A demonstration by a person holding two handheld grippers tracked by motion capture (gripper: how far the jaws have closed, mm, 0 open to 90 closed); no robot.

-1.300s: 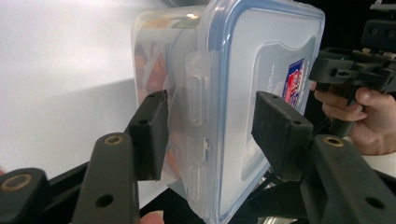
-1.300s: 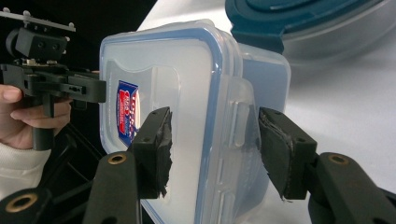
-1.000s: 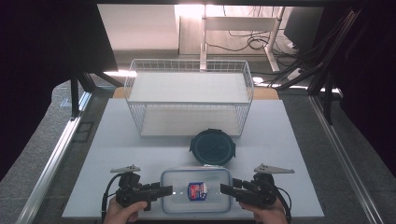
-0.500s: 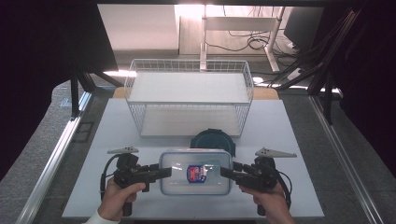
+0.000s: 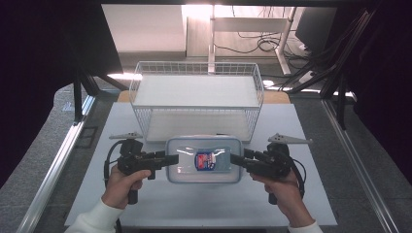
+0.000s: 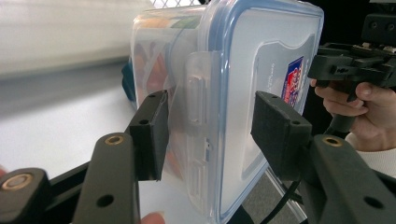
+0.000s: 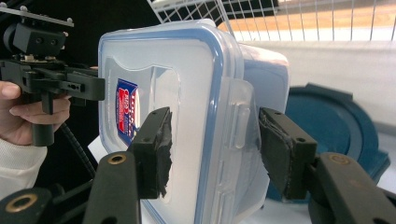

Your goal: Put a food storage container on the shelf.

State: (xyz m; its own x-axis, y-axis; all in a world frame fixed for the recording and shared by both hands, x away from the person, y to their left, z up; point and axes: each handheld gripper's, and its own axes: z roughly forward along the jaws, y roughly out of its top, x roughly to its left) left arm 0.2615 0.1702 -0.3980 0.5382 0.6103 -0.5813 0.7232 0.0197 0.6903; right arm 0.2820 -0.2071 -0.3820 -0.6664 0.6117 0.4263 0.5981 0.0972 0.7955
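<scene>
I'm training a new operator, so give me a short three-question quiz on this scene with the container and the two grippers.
1. True or false: the left gripper and the right gripper each grip an opposite end of the clear container.
2. What stands behind the container? A) white wire basket B) cardboard box C) metal bucket
3. Fill in: the seal around the container's lid is coloured ___.
Key: 1 true; 2 A; 3 blue.

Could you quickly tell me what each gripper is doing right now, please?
Left gripper: closed on the left end of the clear lidded container.
Right gripper: closed on its right end.
</scene>
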